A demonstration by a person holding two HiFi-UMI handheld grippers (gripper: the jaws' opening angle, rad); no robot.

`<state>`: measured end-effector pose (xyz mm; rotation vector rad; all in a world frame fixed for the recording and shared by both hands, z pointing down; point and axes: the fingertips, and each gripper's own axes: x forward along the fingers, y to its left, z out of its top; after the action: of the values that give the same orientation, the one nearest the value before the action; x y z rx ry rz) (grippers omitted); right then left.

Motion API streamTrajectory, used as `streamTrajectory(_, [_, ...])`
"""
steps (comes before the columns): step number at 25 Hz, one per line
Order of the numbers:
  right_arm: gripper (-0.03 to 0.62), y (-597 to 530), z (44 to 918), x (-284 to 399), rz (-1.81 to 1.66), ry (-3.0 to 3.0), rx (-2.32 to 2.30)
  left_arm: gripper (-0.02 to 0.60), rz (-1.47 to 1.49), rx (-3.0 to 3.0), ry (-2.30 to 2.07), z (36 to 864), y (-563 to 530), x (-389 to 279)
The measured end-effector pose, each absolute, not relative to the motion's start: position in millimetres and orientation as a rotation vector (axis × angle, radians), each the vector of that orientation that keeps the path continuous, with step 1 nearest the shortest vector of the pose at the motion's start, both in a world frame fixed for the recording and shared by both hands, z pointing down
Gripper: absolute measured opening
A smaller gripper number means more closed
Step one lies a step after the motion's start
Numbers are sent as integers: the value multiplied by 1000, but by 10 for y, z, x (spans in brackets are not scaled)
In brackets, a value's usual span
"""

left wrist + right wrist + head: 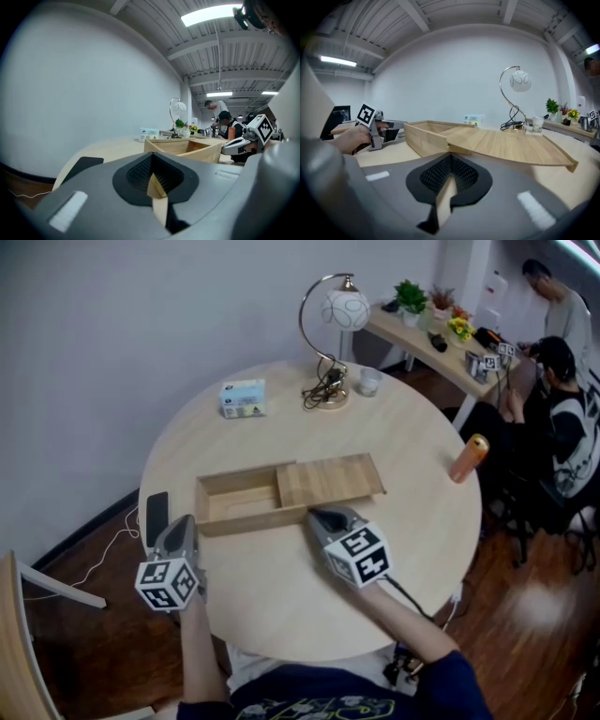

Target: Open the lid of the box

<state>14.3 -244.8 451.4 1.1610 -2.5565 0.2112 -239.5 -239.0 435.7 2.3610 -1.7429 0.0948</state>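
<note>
Mid-frame, the lid (pixel 330 481) lies halfway off the box (pixel 239 498). The right gripper (pixel 322 516) sits just beside it, likely to push. Its fingers and those of the left gripper (pixel 181 524) are pressed together and empty.

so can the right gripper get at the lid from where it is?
Probably yes: the right gripper sits close by the front wall of the box, with the half-slid lid just ahead and nothing between them.
</note>
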Motion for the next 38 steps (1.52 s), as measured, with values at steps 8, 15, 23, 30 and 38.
streamTrajectory(8, [-5,-1758,4236,-193,-33,-2905,604,3,-26,2956,-971,3929,-1777,-933])
streamTrajectory(15, [-5,-1837,4250,-230,132,-2943,545,2,198,2948,-737,4290,-1797,-417])
streamTrajectory(23, [-5,-1824,4260,-236,133,-2944,521,3,184,2967,-666,4284,-1781,-366])
streamTrajectory(30, [-5,-1777,4283,-265,141,-2944,492,3,188,2963,-665,4308,-1759,-384])
streamTrajectory(38, [-5,-1784,4295,-300,132,-2952,484,3,199,2958,-669,4340,-1753,-420])
